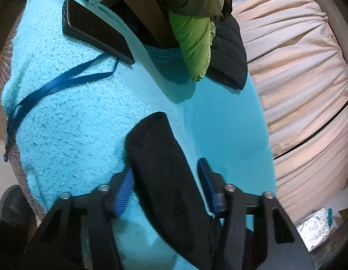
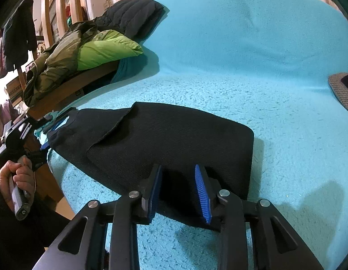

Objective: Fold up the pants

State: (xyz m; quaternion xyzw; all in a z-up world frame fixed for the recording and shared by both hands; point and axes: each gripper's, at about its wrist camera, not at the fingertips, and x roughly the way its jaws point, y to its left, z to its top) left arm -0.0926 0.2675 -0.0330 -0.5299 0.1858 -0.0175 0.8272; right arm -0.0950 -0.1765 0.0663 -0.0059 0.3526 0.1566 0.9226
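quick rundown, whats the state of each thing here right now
black pants: folded, lying flat on the turquoise blanket, one end lifted at the left tongs
left tongs: partly closed around the pants' end; contact unclear
right tongs: partly closed over the pants' near edge; contact unclear
phone: lying flat, screen dark
blue strap: slack, loose on the blanket
jackets: piled in a heap

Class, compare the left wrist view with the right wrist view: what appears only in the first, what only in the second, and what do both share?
Only the left wrist view shows the flat black phone and the dark blue strap lying on the fuzzy turquoise blanket. Only the right wrist view shows a hand gripping the left gripper's handle, and a grey woven hat brim. Both show the black knit pants, the blanket and the lime-green padded jacket.
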